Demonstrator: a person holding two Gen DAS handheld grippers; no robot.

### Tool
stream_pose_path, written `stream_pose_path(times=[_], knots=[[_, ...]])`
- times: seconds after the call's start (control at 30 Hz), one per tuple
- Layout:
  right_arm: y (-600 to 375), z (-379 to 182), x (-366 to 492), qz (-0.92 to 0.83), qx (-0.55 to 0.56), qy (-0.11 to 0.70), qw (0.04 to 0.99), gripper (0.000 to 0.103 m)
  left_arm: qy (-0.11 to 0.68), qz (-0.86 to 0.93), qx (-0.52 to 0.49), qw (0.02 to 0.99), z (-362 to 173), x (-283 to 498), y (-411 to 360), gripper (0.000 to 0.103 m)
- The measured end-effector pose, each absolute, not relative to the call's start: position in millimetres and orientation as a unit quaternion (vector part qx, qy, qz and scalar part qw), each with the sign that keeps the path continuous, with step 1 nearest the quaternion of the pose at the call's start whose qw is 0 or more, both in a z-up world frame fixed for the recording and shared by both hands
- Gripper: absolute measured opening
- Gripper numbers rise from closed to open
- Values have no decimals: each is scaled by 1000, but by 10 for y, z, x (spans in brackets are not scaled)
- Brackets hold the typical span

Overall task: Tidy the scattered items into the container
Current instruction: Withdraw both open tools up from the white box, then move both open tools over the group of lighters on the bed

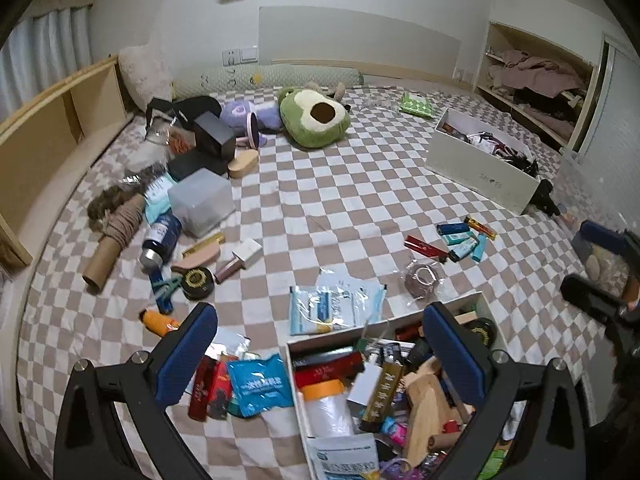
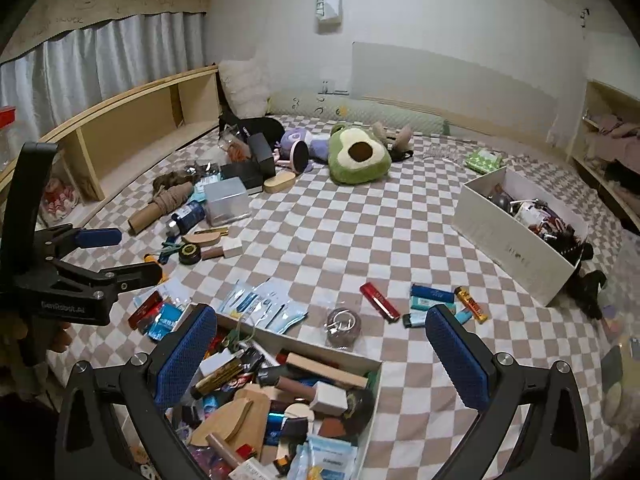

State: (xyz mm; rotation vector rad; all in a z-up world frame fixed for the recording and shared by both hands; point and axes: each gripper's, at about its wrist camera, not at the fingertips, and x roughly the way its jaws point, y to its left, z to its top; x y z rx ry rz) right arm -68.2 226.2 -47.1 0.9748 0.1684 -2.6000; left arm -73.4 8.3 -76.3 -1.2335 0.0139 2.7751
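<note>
A white box [image 1: 384, 326] [image 2: 320, 350] packed with small items sits on the checkered bed just below both grippers. My left gripper [image 1: 320, 356] is open and empty above its near left corner. My right gripper [image 2: 320, 356] is open and empty above the box. Scattered items lie around: several lighters [image 1: 460, 240] [image 2: 432, 304], clear packets [image 1: 332, 306] [image 2: 264, 304], a bagged tape roll [image 1: 420, 278] [image 2: 342, 326], a blue packet [image 1: 260, 384] and a black round tin [image 1: 197, 282] [image 2: 189, 254].
A second white box [image 1: 480, 172] [image 2: 516, 236] with items stands at the right. A pile with a clear plastic box [image 1: 202, 200], blue can [image 1: 162, 236] and cardboard tube [image 1: 106, 254] lies at the left. An avocado plush [image 1: 314, 118] [image 2: 358, 156] lies at the back.
</note>
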Motion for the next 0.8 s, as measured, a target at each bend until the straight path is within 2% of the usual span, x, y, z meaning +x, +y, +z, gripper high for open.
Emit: stream_pose_path(times=[0.33,0.57,0.8], knots=[[2470,-456,-870,-928,328,58,169,103,9,918,-394,27,-813,-894,-88,103],[2705,-415,-1109,-934,326,23,146,103,1,919,-393,23,-817,-1097,-265,103],[2856,-426,-1366,-929,345,-3,137,103,-34,915,-402,20,-797,-1261,-483,103]])
